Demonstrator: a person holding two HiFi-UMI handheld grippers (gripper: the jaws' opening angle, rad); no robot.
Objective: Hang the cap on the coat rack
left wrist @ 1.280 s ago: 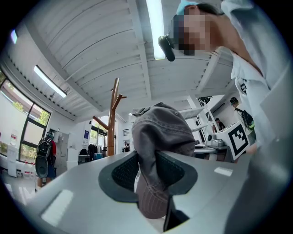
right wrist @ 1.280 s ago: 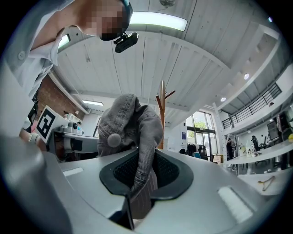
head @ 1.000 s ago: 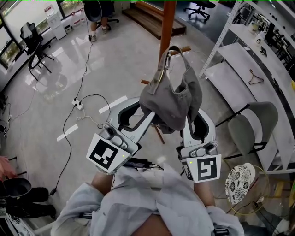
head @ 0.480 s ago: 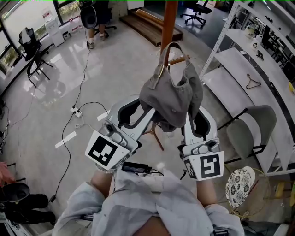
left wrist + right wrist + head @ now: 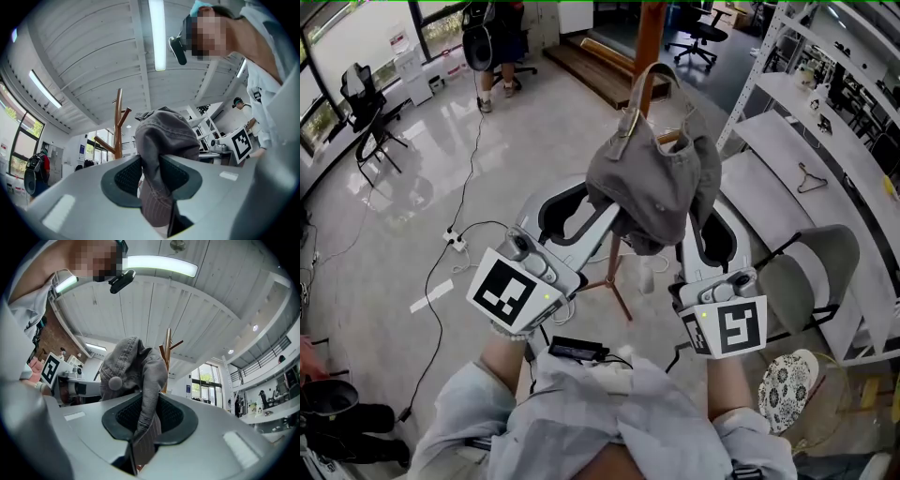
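A grey cap (image 5: 647,183) hangs between my two grippers, held up in front of the wooden coat rack pole (image 5: 652,28). My left gripper (image 5: 605,217) is shut on the cap's left edge, and the fabric (image 5: 164,136) is pinched between its pads (image 5: 152,180). My right gripper (image 5: 689,225) is shut on the cap's right edge, with cloth (image 5: 133,369) clamped in its jaws (image 5: 147,420). The rack's pole and angled pegs (image 5: 118,122) rise just behind the cap, and they also show in the right gripper view (image 5: 167,348). The cap's strap loop (image 5: 642,94) stands up against the pole.
The rack's wooden legs (image 5: 614,281) spread on the floor under the grippers. To the right stand a grey folding chair (image 5: 811,267) and white shelving (image 5: 787,103) with a hanger (image 5: 811,178). Cables and a power strip (image 5: 455,234) lie at the left. A person (image 5: 492,37) stands far back.
Both grippers have lifted the cap higher and carried it closer to the rack's pole. Their grip on the cap is unchanged.
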